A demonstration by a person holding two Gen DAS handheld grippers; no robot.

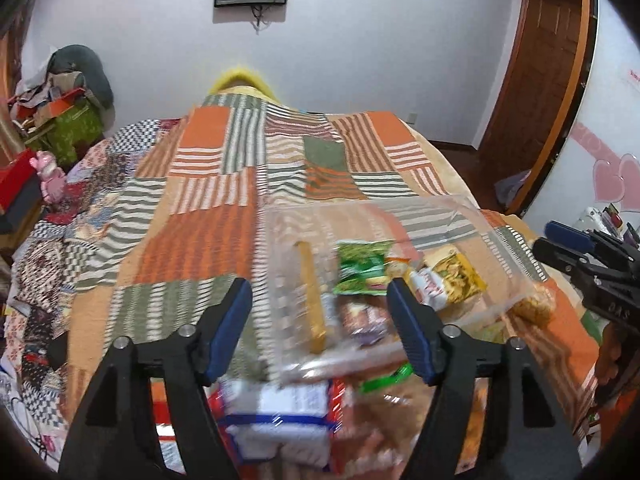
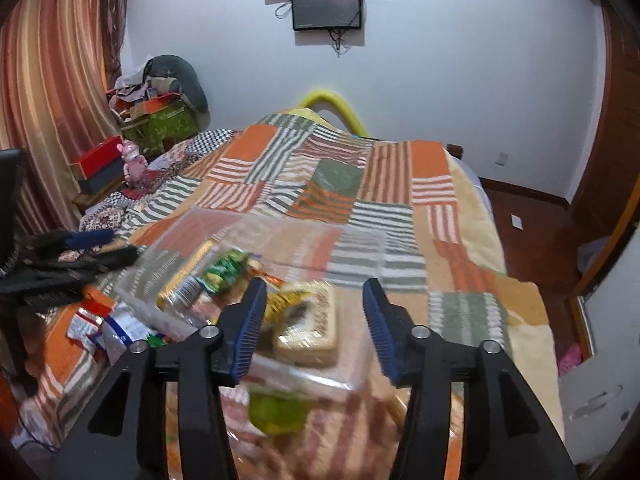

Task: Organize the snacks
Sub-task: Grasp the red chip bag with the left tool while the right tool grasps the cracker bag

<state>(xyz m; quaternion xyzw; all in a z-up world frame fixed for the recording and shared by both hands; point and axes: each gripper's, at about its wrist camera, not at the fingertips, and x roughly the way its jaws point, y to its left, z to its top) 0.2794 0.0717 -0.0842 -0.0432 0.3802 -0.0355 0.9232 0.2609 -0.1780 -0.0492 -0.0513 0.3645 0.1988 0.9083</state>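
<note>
A clear plastic bin stands on the patchwork bedspread and holds several snack packs: a green pack, a yellow pack and a long tan bar. A blue-and-white pack lies in front of the bin. My left gripper is open above the bin's near edge. My right gripper is open over the bin, above a tan cracker pack; it also shows in the left wrist view.
The bedspread stretches far ahead. A pile of boxes and clothes stands at the far left, with a pink toy. A wooden door is at the right, and wood floor.
</note>
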